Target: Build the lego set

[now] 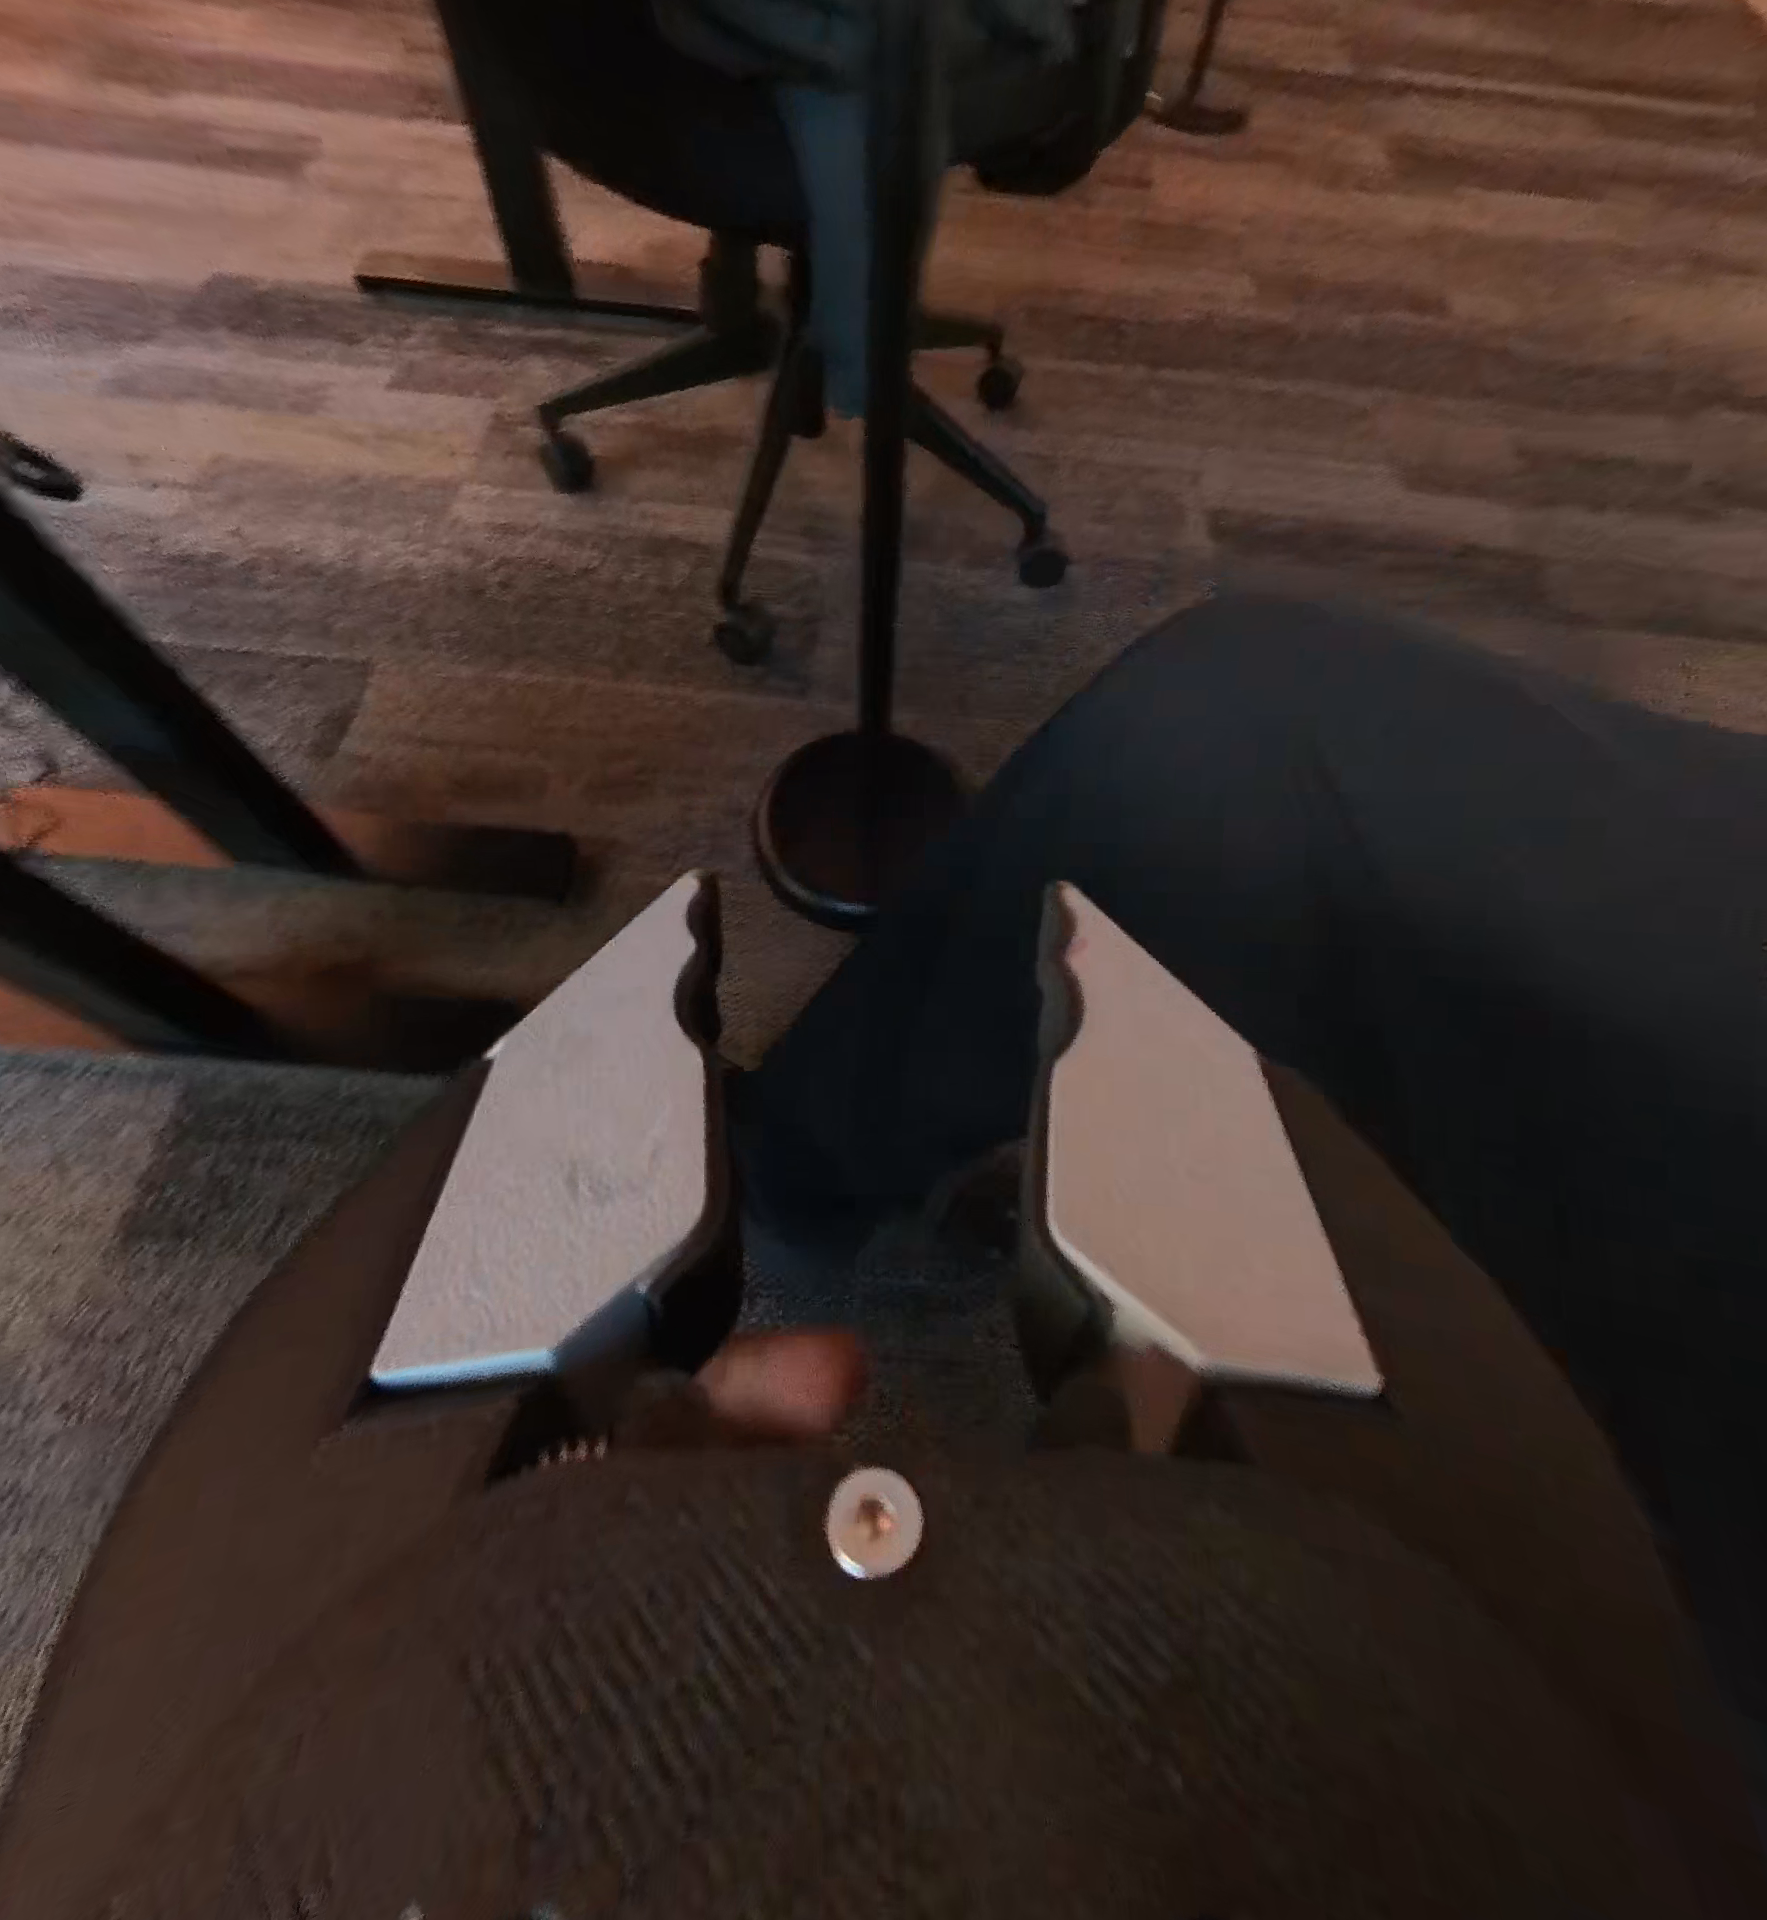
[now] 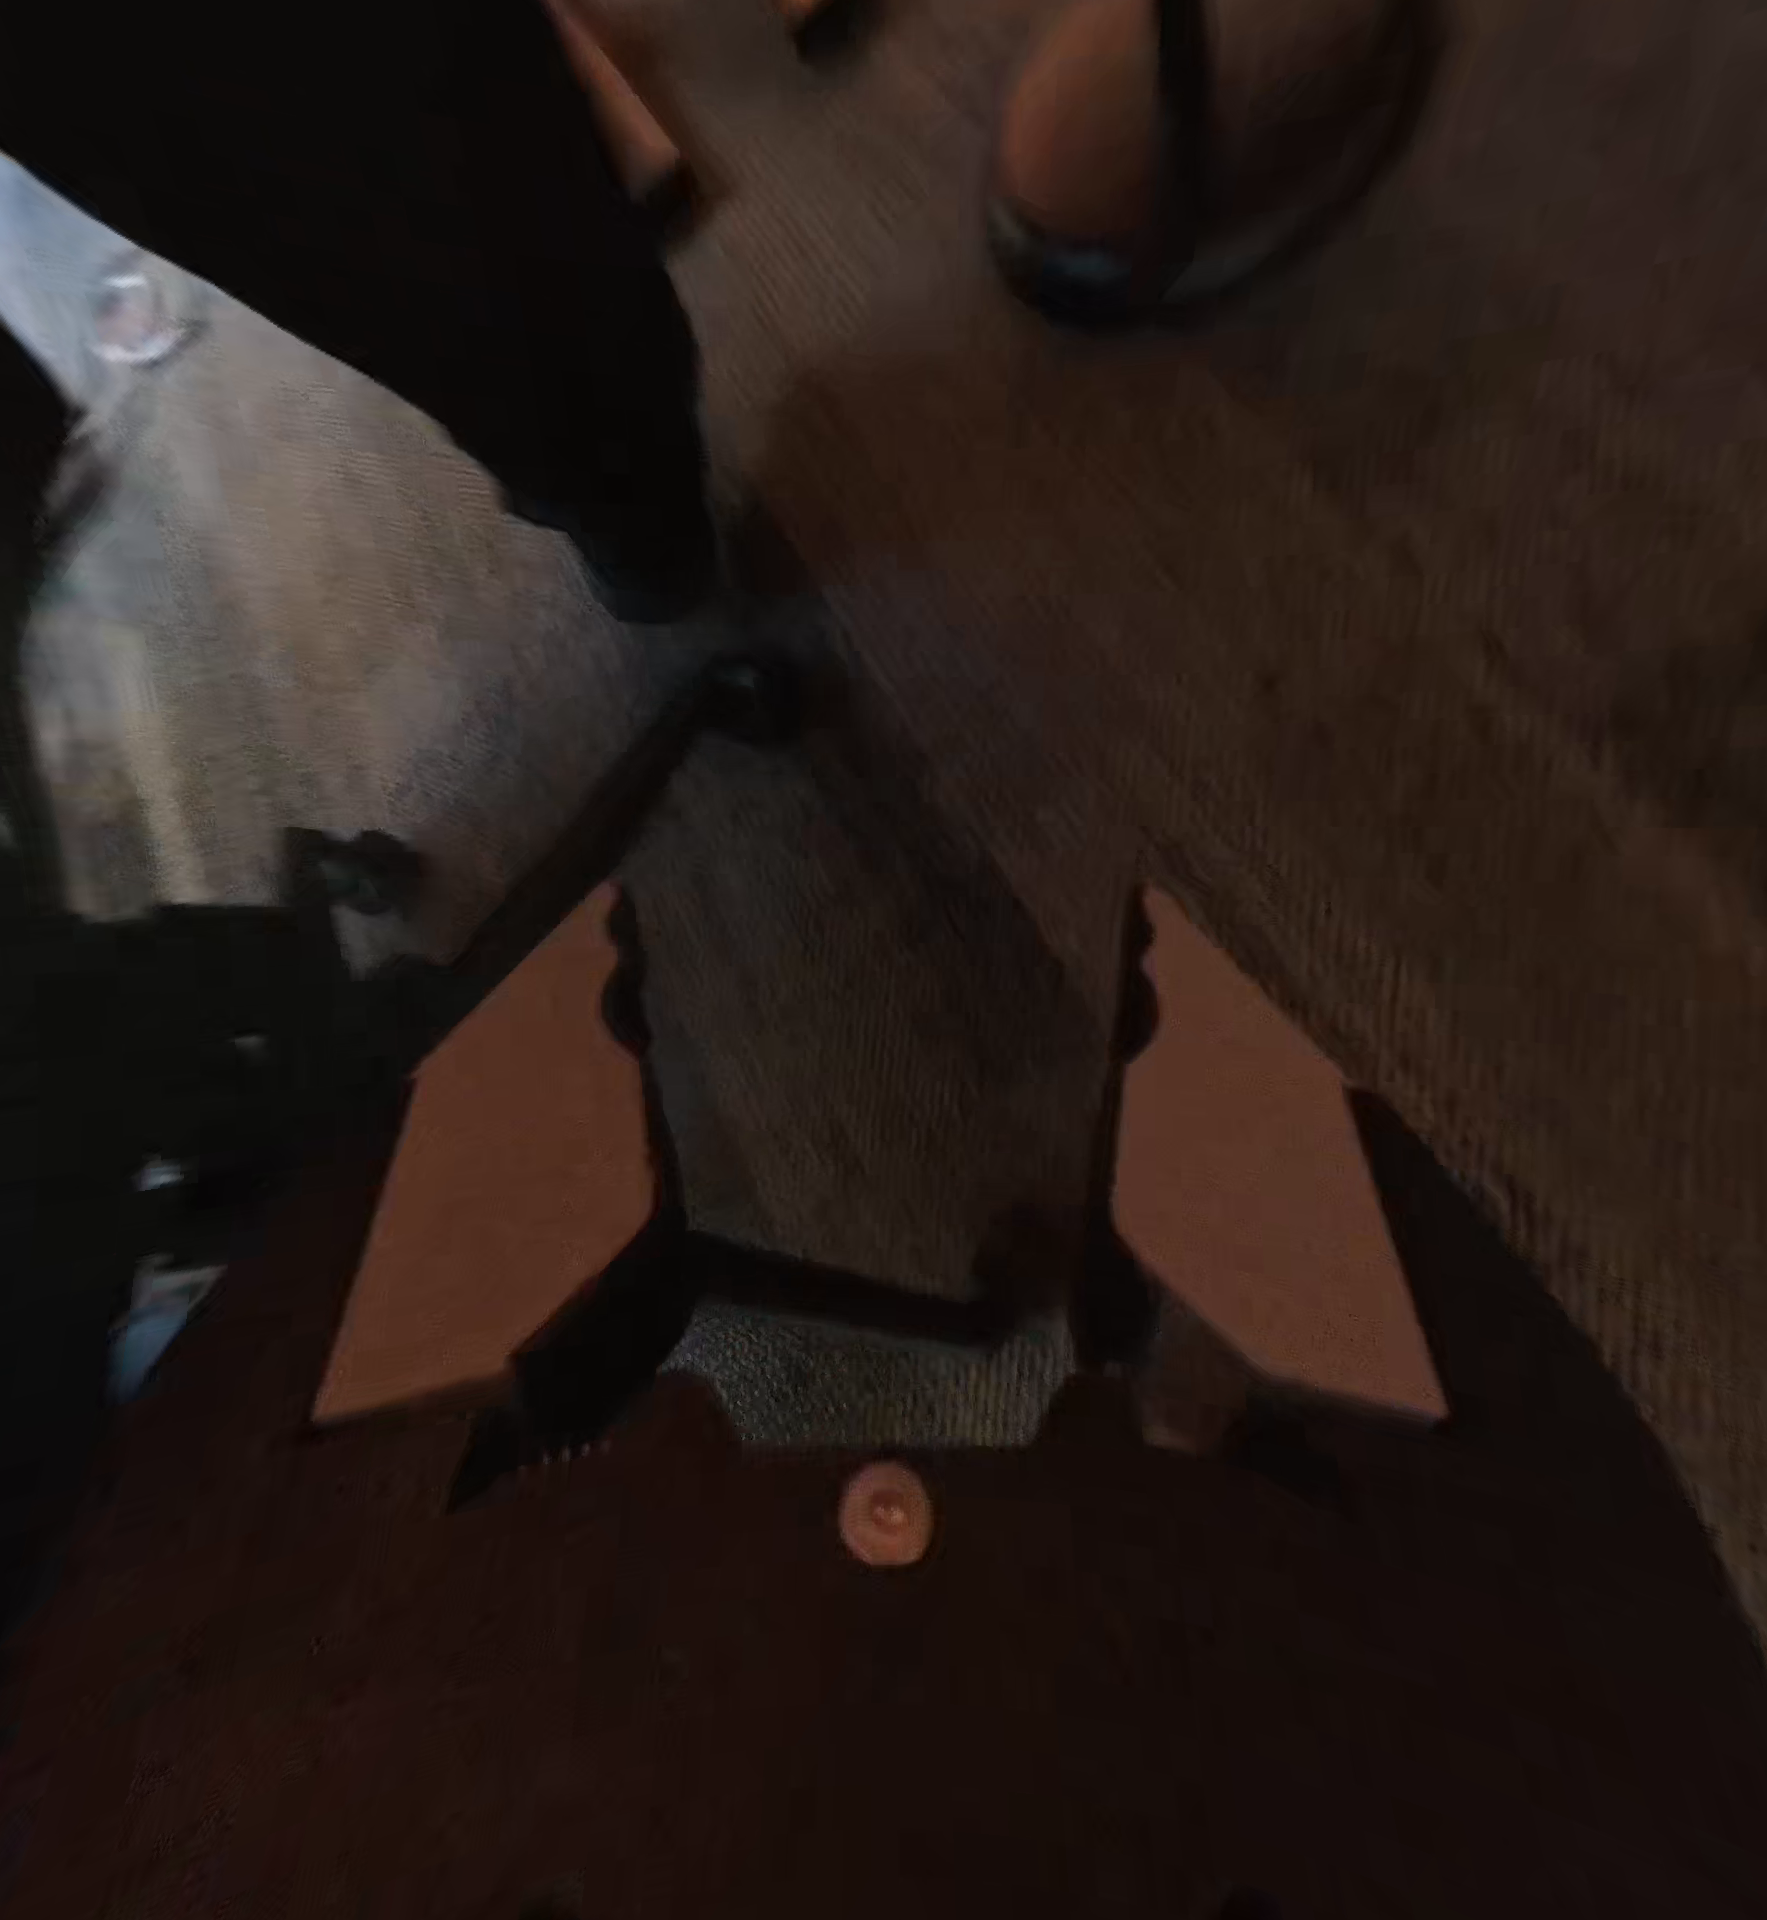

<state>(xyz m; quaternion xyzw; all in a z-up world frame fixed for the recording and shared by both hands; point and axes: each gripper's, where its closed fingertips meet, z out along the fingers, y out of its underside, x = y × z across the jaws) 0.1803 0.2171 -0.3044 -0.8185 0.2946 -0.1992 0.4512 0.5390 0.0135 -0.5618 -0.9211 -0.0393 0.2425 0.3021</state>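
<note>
Lego pieces are showing in neither view, so judging by that, building is not under way; doing this step well means bringing both grippers up to the work surface first. In the left wrist view, the left gripper (image 1: 874, 914) is pointing at carpet, a dark-trousered leg (image 1: 1378, 883) at right and an office chair (image 1: 785, 343) at top, fingers spread, holding nothing. In the blurred right wrist view, the right gripper (image 2: 874, 914) is hanging over carpet, likewise released and empty.

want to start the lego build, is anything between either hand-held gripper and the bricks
Cannot say: no bricks show in either view. The left hand-held gripper is open over a person's dark-trousered leg and floor; the right hand-held gripper is open over blurred carpet.
</note>
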